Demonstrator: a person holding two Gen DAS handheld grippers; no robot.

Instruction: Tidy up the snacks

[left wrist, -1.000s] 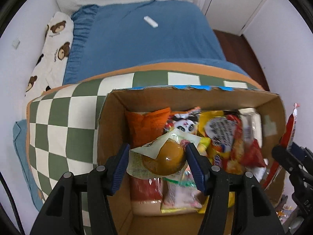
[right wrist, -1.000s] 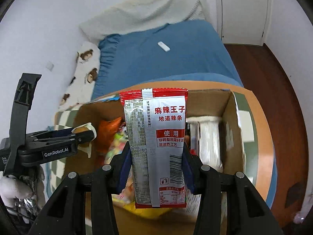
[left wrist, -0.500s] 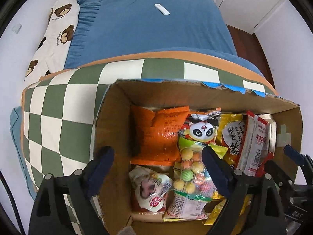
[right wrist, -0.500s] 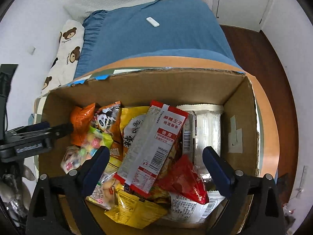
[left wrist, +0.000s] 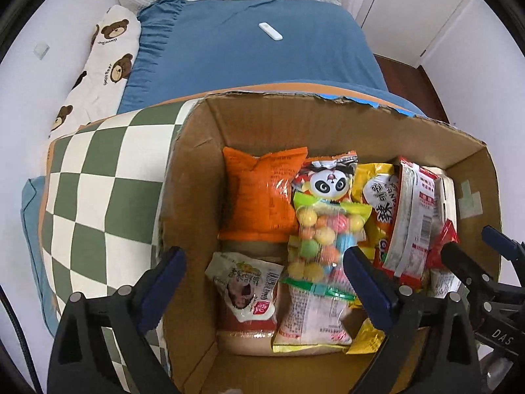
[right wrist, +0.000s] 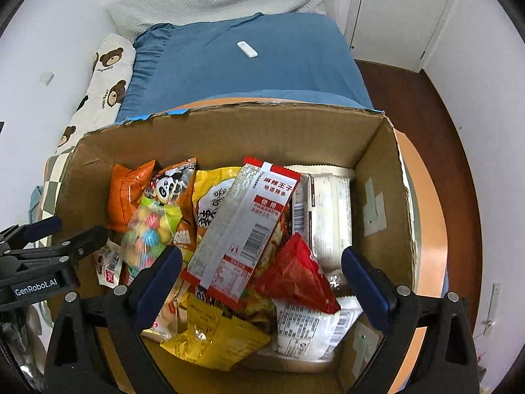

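Observation:
A cardboard box (left wrist: 328, 121) (right wrist: 229, 138) holds several snack packs. My left gripper (left wrist: 262, 279) is open and empty above the box's left part, over a clear pack with a brown bun (left wrist: 246, 289) and a bag of coloured candy balls (left wrist: 321, 229). An orange bag (left wrist: 262, 193) lies behind them. My right gripper (right wrist: 261, 279) is open and empty above the box's middle, over a red-and-silver spicy strip pack (right wrist: 249, 229) and a red wrapper (right wrist: 295, 275).
The box stands on a green-and-white chequered cloth (left wrist: 98, 180) over a round orange-edged table (right wrist: 426, 229). A blue bed (left wrist: 256, 59) with a white remote (left wrist: 269, 32) and a bear-print pillow (left wrist: 105, 52) lies behind. Wooden floor (right wrist: 426, 105) is at the right.
Both grippers opened. The left let go of the bun pack and the right let go of the red-and-silver strip pack; both packs now lie in the box.

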